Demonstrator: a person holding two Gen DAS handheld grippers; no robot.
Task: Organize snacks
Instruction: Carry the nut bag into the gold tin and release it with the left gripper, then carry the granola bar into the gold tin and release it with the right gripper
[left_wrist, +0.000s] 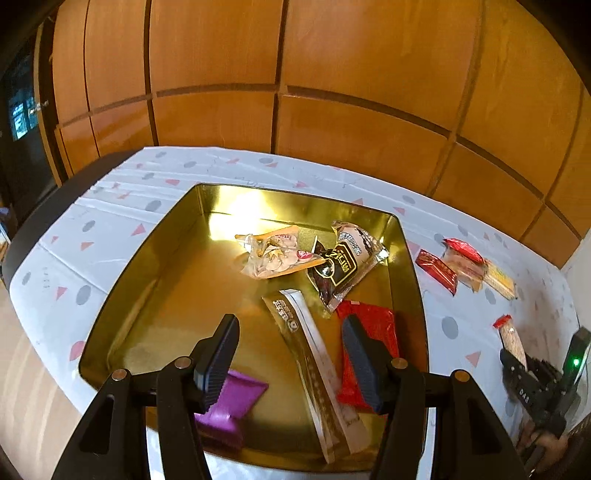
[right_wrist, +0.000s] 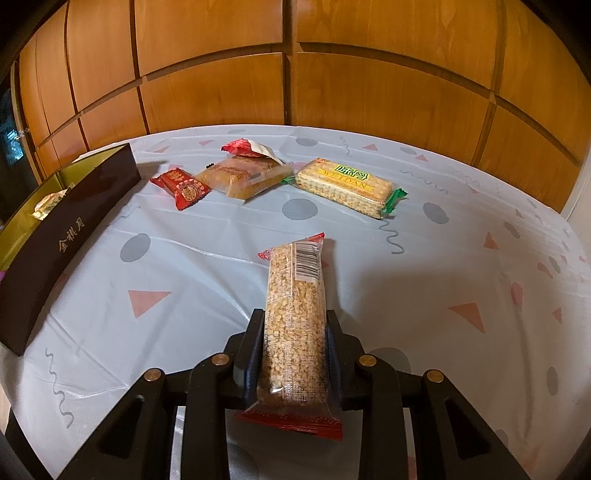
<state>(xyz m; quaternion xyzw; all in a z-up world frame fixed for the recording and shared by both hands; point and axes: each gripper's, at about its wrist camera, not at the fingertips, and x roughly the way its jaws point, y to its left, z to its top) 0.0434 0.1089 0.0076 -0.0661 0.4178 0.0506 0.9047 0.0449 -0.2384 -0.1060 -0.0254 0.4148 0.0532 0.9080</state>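
Our right gripper (right_wrist: 295, 354) clamped on a long, grainy golden cereal bar in clear crinkly wrap (right_wrist: 293, 325), our left gripper (left_wrist: 288, 354) jaws wide, empty, over the shiny gold rectangular tin (left_wrist: 147, 295) of glossy wrapped snacks.

I seem to be in a home: wood-panelled cupboard doors (right_wrist: 288, 74) run behind my counter (right_wrist: 184, 266), which wears a pale cloth printed with dots and triangles, with a gold gift tin (left_wrist: 122, 295) of snacks on it.

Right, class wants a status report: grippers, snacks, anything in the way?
Left gripper open over gold tin. Right gripper shut on grain bar. Three snacks left on tablecloth. Path clear.
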